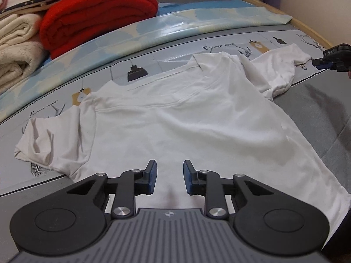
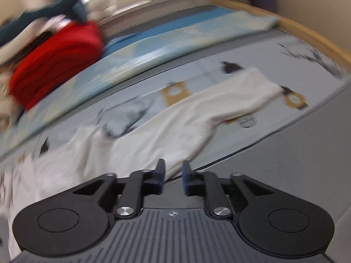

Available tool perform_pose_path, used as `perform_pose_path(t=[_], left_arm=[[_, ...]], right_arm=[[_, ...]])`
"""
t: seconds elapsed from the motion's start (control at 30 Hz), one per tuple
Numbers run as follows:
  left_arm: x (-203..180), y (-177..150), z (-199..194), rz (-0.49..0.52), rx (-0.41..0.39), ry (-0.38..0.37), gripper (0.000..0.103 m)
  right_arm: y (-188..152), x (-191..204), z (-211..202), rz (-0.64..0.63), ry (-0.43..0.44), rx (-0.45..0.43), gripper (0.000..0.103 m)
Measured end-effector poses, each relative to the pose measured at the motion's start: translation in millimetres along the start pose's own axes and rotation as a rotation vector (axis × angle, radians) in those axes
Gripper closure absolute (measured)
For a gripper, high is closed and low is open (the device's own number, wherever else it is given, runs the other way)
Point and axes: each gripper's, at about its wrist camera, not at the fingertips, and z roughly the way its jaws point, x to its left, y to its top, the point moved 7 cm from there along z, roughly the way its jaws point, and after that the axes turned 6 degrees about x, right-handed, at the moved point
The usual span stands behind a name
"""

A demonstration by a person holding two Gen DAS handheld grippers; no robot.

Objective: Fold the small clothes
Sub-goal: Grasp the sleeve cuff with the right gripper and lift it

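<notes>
A folded red blanket (image 1: 96, 15) sits at ten o'clock beside cream towels (image 1: 17, 43), with a pale blue patterned sheet (image 1: 153, 28) stretched behind. The white T-shirt (image 1: 175, 118) lies spread flat on the printed grey bedcover (image 1: 318, 114), sleeves rumpled at nine and two o'clock. The left gripper (image 1: 170, 176) hovers over its hem, jaws released. The right gripper (image 2: 173, 178) is parted too, empty, at the shirt's edge; its view is blurred.

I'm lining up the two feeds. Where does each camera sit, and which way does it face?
Left wrist: rides the left gripper, above the white shirt, facing the red blanket; open jaws and the right gripper show.
Right wrist: rides the right gripper, blurred, facing the shirt's sleeve; open jaws show.
Shared: shirt, blanket, printed sheet.
</notes>
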Motion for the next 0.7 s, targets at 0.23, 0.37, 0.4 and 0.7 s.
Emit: perform_pose_path(t=[0.23,0.37,0.4,0.7], left_arm=[[-12,15,17,0.016,0.012,0.0,0.073],[-14,17,25,0.031,0.021,0.002,0.072],[-12,17,27,0.031,0.023,0.002,0.072],[1,16,46,0.017,0.06,0.027,0.072]], right_arm=[[22,-77,23,0.307,-0.013,-0.096,0.084],[31,-101,43,0.423,0.031,-0.132,0.084],[34,-107,49,0.442,0.036,-0.142,0.083],[58,-165,102,0.677,0.054,-0.195,0.066]])
